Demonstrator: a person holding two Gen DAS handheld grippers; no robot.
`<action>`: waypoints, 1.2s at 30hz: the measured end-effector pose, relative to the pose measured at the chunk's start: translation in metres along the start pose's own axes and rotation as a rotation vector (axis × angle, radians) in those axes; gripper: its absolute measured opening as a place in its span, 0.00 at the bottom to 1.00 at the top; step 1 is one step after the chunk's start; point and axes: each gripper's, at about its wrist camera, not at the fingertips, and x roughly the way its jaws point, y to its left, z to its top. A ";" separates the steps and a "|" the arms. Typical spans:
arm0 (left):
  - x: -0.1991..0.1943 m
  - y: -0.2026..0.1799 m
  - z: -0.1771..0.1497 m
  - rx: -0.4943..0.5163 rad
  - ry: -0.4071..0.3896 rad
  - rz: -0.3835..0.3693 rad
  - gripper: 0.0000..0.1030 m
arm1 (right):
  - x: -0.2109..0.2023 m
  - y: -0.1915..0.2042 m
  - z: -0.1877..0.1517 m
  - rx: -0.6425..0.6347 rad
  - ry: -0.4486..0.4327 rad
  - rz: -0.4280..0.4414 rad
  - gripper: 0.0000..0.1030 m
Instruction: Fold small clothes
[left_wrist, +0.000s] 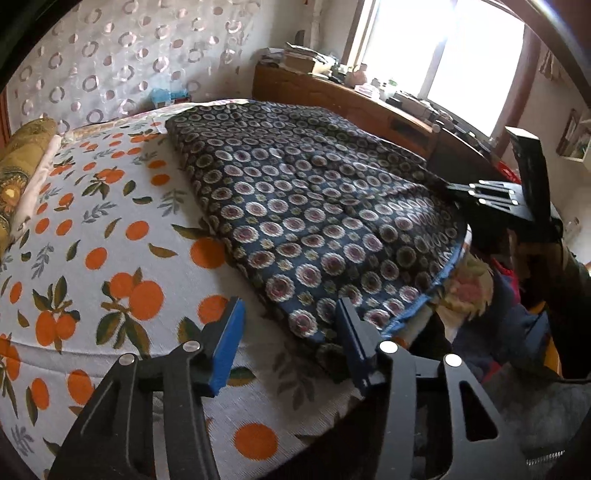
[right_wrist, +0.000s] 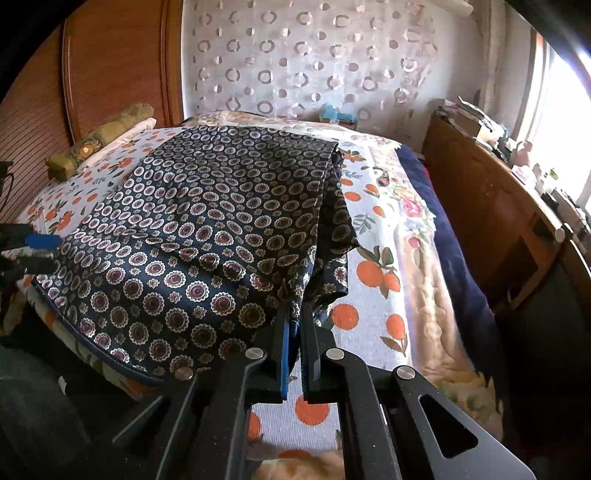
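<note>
A dark navy garment with a round floral print (left_wrist: 314, 206) lies spread over the bed; it also shows in the right wrist view (right_wrist: 207, 229). My left gripper (left_wrist: 291, 317) is open and empty, just above the garment's near edge. My right gripper (right_wrist: 294, 317) is shut on a bunched corner of the garment and lifts it slightly off the bed. The right gripper also shows at the right of the left wrist view (left_wrist: 495, 194), and the left gripper's blue pad shows at the left edge of the right wrist view (right_wrist: 42, 242).
The bed (left_wrist: 92, 229) has a white cover with an orange print. A green pillow (right_wrist: 99, 138) lies at its head. A wooden desk (right_wrist: 491, 206) with clutter stands under the window. A pile of clothes (left_wrist: 509, 317) sits past the bed's edge.
</note>
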 end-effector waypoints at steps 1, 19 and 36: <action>0.000 -0.001 0.000 0.001 0.001 -0.005 0.38 | -0.001 0.002 0.001 -0.008 -0.004 -0.010 0.04; -0.041 -0.027 0.076 0.056 -0.197 -0.074 0.02 | -0.041 0.055 0.011 -0.075 -0.100 0.105 0.55; -0.036 -0.008 0.113 0.009 -0.265 -0.021 0.02 | 0.002 0.070 -0.003 -0.165 0.017 0.126 0.56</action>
